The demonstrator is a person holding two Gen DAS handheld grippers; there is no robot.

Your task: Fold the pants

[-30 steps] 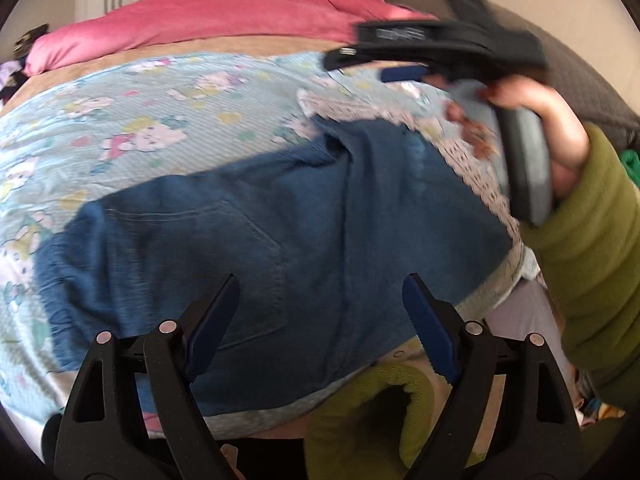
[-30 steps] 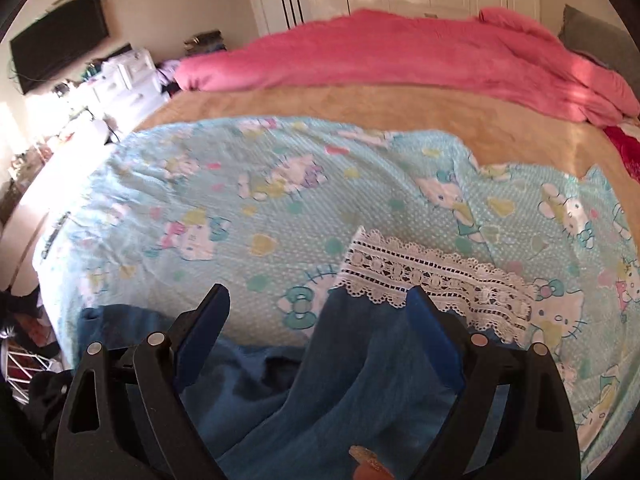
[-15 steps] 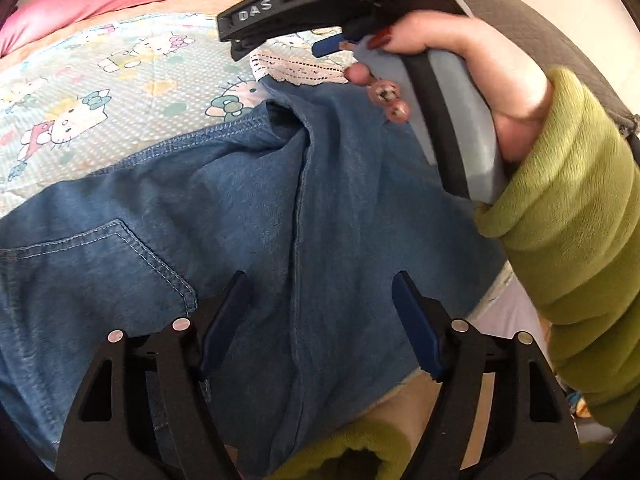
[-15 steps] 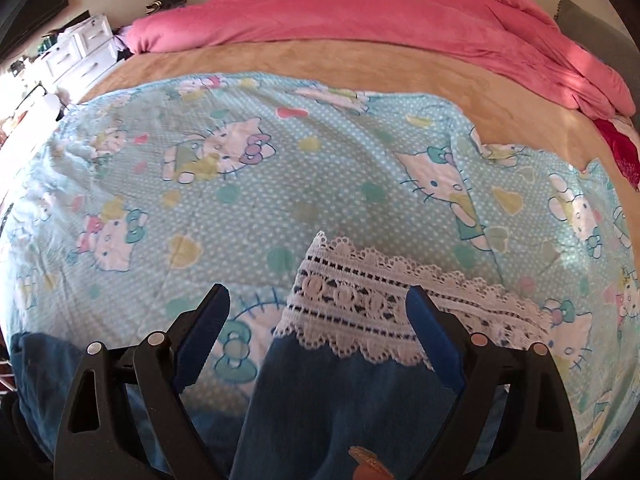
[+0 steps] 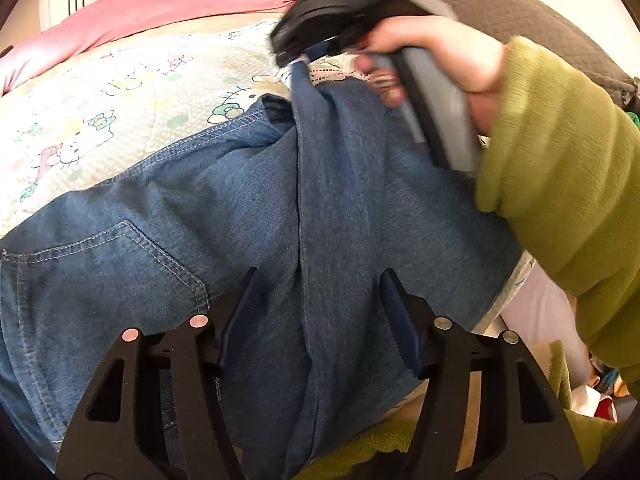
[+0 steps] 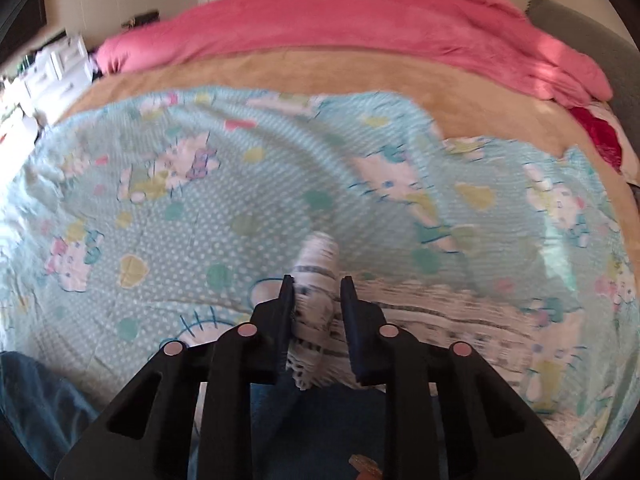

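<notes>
Blue denim pants (image 5: 256, 216) lie on a light blue cartoon-print sheet (image 5: 120, 92), back pocket at the left, a lengthwise fold ridge down the middle. Their white lace hem (image 6: 316, 304) is bunched between the fingers of my right gripper (image 6: 316, 292), which is shut on it and lifts it off the sheet. That gripper also shows in the left wrist view (image 5: 304, 46), held by a hand in a green sleeve. My left gripper (image 5: 320, 292) is open, its fingers straddling the fold ridge just above the denim.
A pink duvet (image 6: 360, 28) and a tan blanket (image 6: 280, 72) cover the far side of the bed. A grey cushion (image 5: 520, 12) lies at the right. White drawers (image 6: 60, 68) stand at the far left. The bed edge (image 5: 516, 280) is right of the pants.
My right gripper has closed from wide open onto the lace hem and pulled it up. My left gripper came down closer to the denim and stays open.
</notes>
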